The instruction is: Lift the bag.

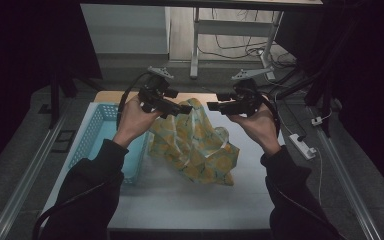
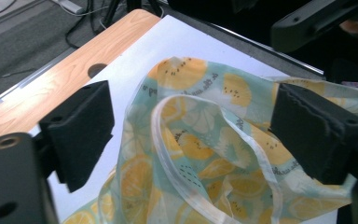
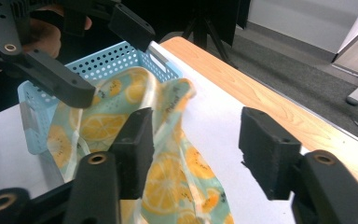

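The lemon-print cloth (image 1: 195, 145) is heaped on the white table (image 1: 180, 200), one edge draped against the blue basket (image 1: 92, 137). Both tools are held level above its peak, jaws spread: the left tool (image 2: 191, 126) frames a hemmed fold untouched, the right tool (image 3: 193, 149) likewise, probably so the fabric can settle freely.
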